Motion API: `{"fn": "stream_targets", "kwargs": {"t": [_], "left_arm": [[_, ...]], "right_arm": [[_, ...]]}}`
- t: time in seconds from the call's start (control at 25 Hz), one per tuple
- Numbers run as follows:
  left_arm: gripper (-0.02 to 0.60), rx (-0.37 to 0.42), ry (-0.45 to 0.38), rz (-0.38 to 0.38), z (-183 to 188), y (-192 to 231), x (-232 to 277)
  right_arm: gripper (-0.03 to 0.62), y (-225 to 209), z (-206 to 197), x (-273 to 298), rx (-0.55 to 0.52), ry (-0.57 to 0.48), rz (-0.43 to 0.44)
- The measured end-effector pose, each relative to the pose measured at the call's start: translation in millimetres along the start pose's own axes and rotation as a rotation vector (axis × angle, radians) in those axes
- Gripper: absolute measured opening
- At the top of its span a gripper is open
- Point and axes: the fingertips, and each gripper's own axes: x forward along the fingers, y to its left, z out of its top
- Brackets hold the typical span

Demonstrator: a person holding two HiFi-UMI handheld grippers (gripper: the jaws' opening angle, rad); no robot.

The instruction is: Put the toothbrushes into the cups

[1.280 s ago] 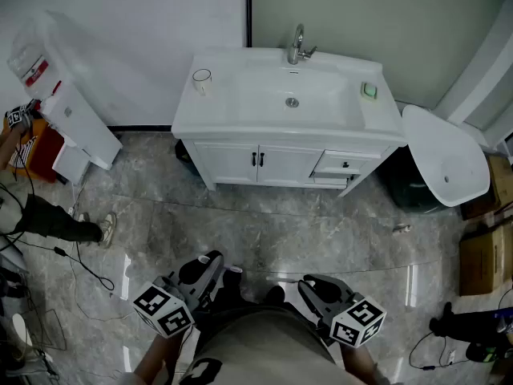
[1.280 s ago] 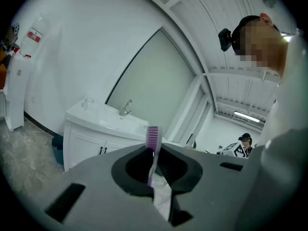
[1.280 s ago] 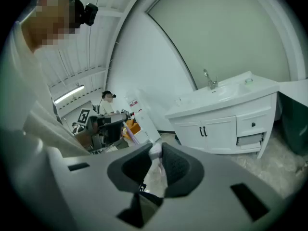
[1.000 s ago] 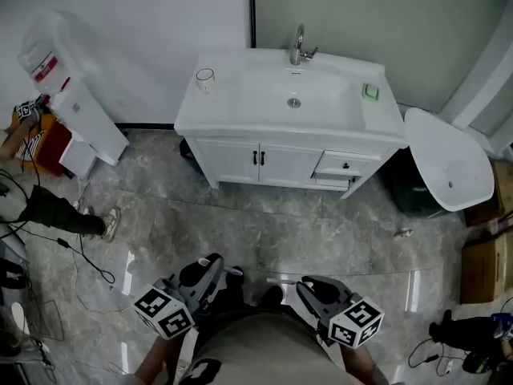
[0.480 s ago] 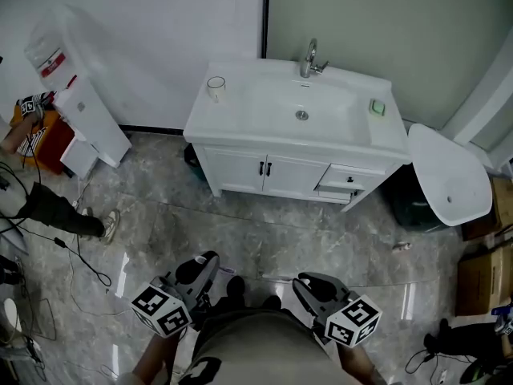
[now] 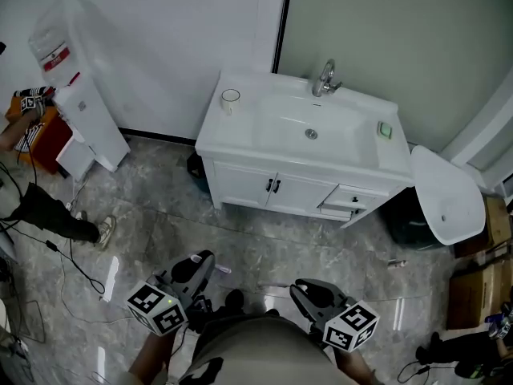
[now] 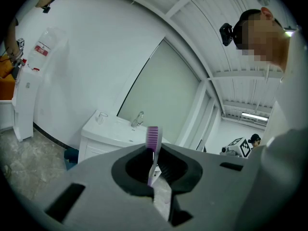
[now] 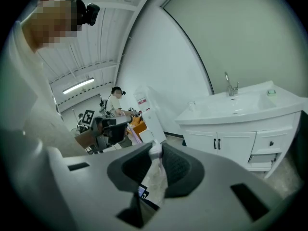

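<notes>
A clear cup stands on the left end of the white vanity top, with the basin and tap further right. In the left gripper view the cup shows far ahead. My left gripper is shut on a toothbrush with a purple head, bristles up. My right gripper is shut on a pale toothbrush; its cup also shows far off. In the head view both grippers are low, well short of the vanity.
A white water dispenser stands at the left wall, with a person's leg and cables on the marble floor. A white lidded bin and cardboard boxes stand right of the vanity. A green soap lies on the counter.
The vanity has slid right and lower in the head view as both grippers travelled across the floor. Each gripper still holds its toothbrush.
</notes>
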Motion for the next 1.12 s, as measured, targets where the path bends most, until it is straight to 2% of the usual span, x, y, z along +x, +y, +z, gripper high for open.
{"fn": "stream_targets", "kwargs": {"t": [0.36,0.6,0.88,1.12], "left_arm": [[0.035,-0.021,-0.040,0.005,21,49,-18],[0.035,-0.061,-0.067,0.003,32,73,-20],[0.035,-0.028,-0.084,0.022,46,82,10],[0.035,-0.020,-0.078,0.071,59,88,51]], "right_arm": [[0.069,16,13,50,0.003,0.005,-0.005],[0.071,24,18,71,-0.026,0.025,0.000],[0.072,-1,33,92,0.011,0.018,0.047],[0.074,-45,55,102,0.037,0.007,0.091]]}}
